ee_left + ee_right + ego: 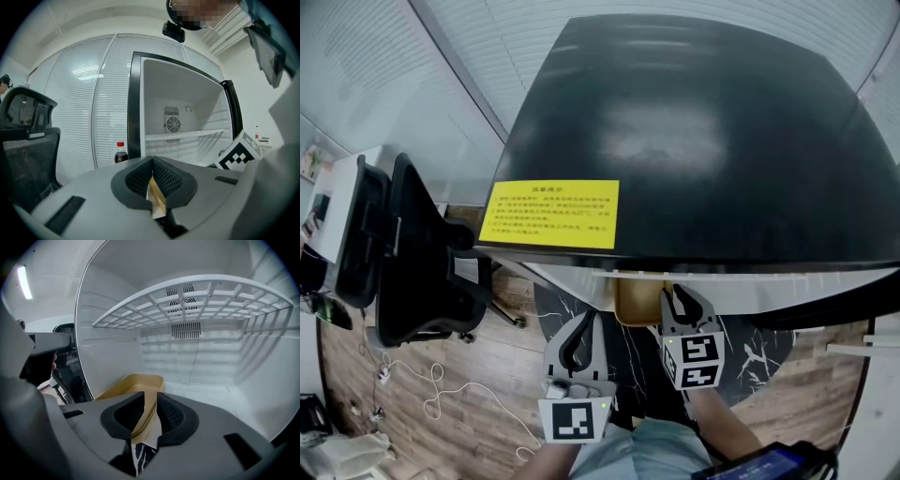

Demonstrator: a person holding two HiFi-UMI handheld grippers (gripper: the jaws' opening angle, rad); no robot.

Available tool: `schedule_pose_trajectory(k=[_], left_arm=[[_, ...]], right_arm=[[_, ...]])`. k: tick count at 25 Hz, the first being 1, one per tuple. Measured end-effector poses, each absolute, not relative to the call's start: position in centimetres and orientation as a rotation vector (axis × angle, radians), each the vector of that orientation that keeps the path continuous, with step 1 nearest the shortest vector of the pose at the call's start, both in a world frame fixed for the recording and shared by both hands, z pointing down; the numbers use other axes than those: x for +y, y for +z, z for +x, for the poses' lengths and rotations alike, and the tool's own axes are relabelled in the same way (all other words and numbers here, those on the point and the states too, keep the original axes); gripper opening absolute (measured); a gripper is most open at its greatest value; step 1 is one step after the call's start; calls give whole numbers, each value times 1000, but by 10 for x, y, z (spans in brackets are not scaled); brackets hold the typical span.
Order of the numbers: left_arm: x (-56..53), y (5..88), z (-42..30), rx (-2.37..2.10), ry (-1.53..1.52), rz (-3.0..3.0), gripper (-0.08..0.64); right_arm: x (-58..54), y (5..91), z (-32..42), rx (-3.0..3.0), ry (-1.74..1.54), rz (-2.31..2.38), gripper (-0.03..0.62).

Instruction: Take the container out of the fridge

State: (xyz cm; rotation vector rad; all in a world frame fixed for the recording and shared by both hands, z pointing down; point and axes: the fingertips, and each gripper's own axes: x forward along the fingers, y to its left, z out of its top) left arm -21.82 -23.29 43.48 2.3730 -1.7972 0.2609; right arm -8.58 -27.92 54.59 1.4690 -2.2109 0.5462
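A tan open-topped container (636, 298) sits on the floor of the open fridge (694, 141), at its front edge. In the right gripper view the container (136, 384) lies left of centre, and its near wall runs up between the pads. My right gripper (682, 302) is shut on that wall. My left gripper (584, 330) hangs outside the fridge, lower and to the left of the container, with its jaws shut and nothing held. From the left gripper (152, 182) I see the fridge's white inside (187, 108) and the right gripper's marker cube (239, 154).
A white wire shelf (187, 301) spans the fridge above the container. A black office chair (412, 262) stands to the left on the wooden floor, with cables (431, 384) near it. A cola bottle (121, 152) stands left of the fridge. Dark marbled flooring (750, 361) lies below the fridge.
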Motion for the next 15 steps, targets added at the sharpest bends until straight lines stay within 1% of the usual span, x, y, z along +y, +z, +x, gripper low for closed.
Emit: schedule_pose_trajectory(k=[4, 15], left_arm=[[-235, 436, -220, -1797, 266, 2377, 14], [-243, 445, -224, -1797, 276, 2349, 14]], right_arm=[[-282, 553, -85, -2184, 572, 1473, 103], [-289, 569, -84, -2139, 646, 1477, 92]])
